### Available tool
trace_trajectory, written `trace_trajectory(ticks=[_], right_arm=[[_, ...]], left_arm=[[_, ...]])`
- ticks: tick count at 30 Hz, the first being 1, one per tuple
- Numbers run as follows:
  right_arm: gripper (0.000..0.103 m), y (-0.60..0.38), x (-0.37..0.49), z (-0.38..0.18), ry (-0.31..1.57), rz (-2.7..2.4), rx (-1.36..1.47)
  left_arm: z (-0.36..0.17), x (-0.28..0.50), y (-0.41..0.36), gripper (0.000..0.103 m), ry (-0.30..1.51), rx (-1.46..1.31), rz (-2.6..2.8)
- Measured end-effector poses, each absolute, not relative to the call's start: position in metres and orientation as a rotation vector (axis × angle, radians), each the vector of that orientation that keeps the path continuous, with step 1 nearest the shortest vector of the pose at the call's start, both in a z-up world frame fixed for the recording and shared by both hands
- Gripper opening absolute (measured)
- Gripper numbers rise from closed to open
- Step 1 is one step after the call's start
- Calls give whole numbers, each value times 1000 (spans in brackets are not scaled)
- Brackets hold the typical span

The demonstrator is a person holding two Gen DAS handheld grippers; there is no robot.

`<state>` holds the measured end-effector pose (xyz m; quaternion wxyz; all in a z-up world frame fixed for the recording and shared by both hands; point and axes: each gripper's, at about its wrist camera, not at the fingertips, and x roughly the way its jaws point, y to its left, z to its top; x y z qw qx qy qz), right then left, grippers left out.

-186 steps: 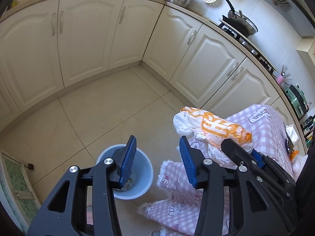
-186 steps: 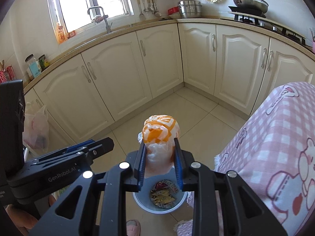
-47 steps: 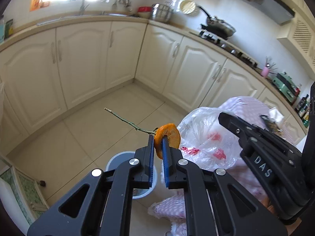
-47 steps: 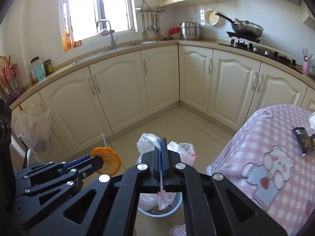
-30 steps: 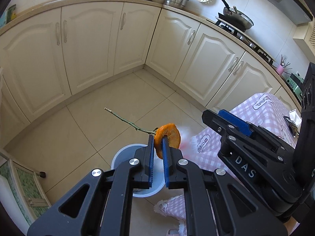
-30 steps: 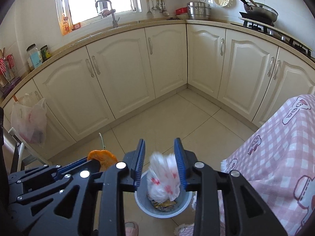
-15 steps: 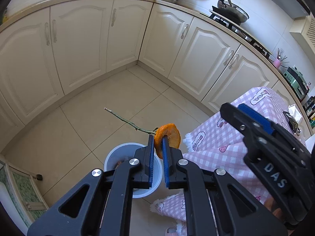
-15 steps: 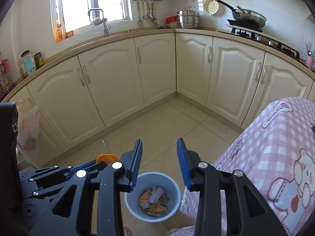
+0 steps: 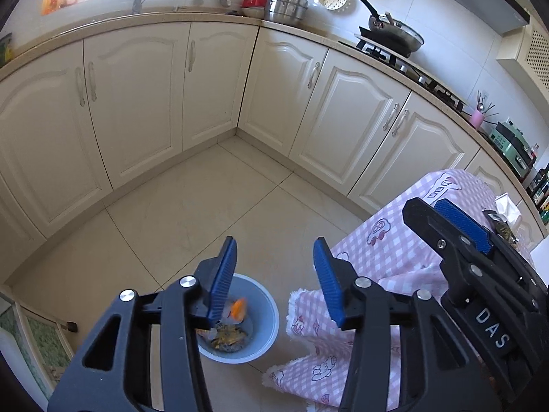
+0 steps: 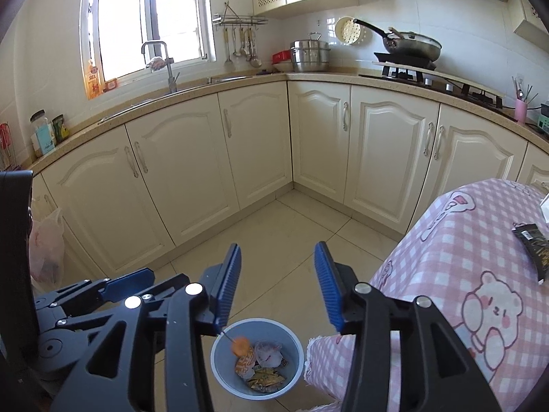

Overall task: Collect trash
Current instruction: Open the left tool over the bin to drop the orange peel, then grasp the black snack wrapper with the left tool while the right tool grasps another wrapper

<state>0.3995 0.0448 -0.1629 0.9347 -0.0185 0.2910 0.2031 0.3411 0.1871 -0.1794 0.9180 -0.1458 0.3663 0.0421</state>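
Kitchen floor carries the bin (image 10: pixel 219 360) where the peel (image 10: pixel 240 344) drops, both grippers' jaws opening on nothing; the wrapper (image 10: pixel 533 245) on the table looks light, crinkly, best pinched at an edge.

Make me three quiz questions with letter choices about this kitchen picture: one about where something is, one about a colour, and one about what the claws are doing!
1. Where is the blue bin?
A. on the counter
B. on the floor beside the pink checked tablecloth
C. in the sink

2. What colour is the orange peel over the bin?
A. green
B. purple
C. orange

3. What are the left claw and right claw holding?
A. a bag each
B. nothing; the jaws are opening
C. one pan together

Answers: B, the bin stands on tiles beside the cloth's edge. C, the peel shows orange. B, nothing lies between either claw's blue pads.
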Motion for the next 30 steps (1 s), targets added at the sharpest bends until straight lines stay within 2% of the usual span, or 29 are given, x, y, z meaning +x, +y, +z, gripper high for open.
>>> trace_trajectory(ticks=[6, 11, 16, 21, 23, 28, 30], right_arm=[[45, 25, 388, -144, 561, 400, -21], [46, -6, 375, -126, 531, 368, -8], [48, -55, 363, -108, 495, 296, 17], [50, -125, 355, -95, 480, 177, 41], [50, -158, 352, -90, 476, 123, 59], [53, -227, 350, -90, 485, 8, 89], [53, -254, 355, -93, 512, -27, 108]], left_arm=[[-160, 331, 173, 46, 722, -288, 67], [-140, 321, 149, 51, 684, -272, 24], [-120, 318, 103, 59, 656, -234, -71], [-110, 322, 46, 61, 658, -189, -177], [-107, 327, 19, 66, 667, -159, -233], [-102, 343, -36, 74, 692, -110, -304], [-103, 352, -57, 74, 708, -99, -326]])
